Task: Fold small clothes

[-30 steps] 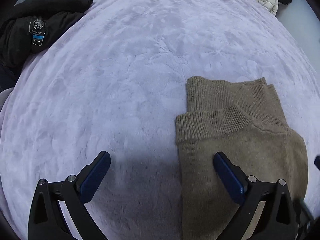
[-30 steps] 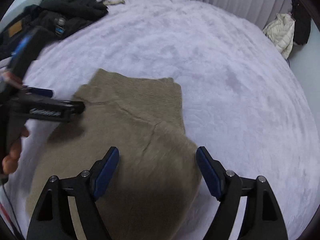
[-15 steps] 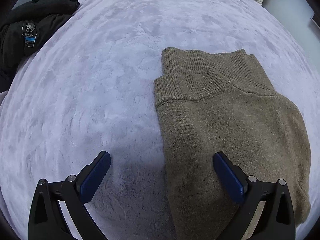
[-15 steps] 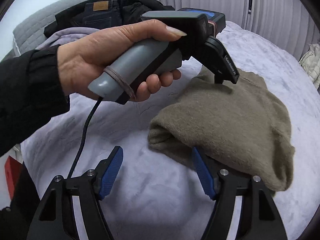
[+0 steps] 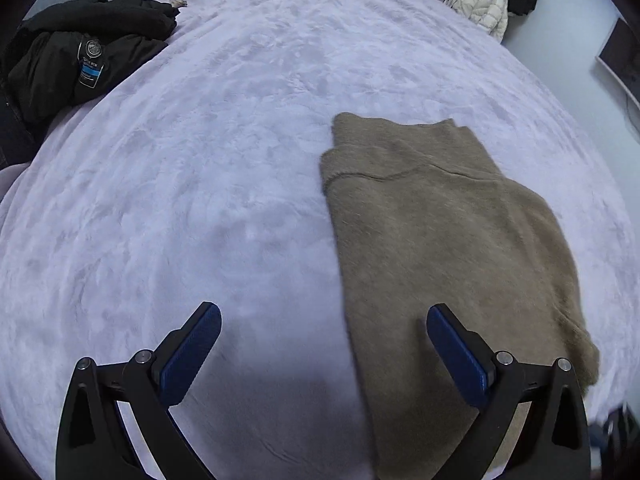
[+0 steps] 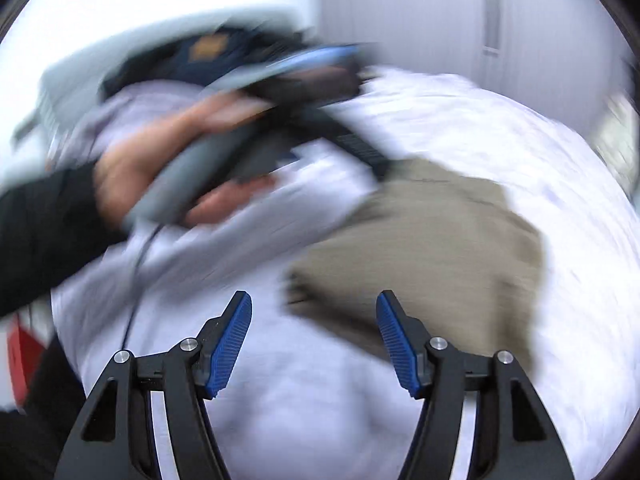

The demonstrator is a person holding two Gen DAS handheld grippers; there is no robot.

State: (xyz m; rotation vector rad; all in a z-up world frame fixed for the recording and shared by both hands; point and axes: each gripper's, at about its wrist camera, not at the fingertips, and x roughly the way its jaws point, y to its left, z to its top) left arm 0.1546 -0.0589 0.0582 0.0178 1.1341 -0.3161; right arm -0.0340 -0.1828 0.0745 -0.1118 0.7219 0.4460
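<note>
Two grippers off the cloth now, both empty. Left gripper (image 5: 323,354) pulled back and lifted a little since a second ago, jaws spread wide over bare lavender blanket (image 5: 224,168) and the near edge of the knit, nothing between the pads. Right gripper (image 6: 314,342) swung round to the sweater's near corner, jaws closing yet not touching wool, only blanket and a scrap of hem showing between them. Olive knit sweater (image 5: 444,240) lying folded into a long rectangle on the bed, ribbed collar (image 5: 392,176) at the far end, lower hem rumpled toward the right edge. Judged: side folds done, one crosswise fold probably left.

Around: black jacket (image 5: 80,60) heaped at the far left corner, cream puffer coat (image 5: 482,4) beyond the far right edge, both well apart from the sweater. In the blurred right wrist view, left hand (image 6: 132,176) with its grey handle crossing above the sweater's far side; likely in the way of any lift from there.
</note>
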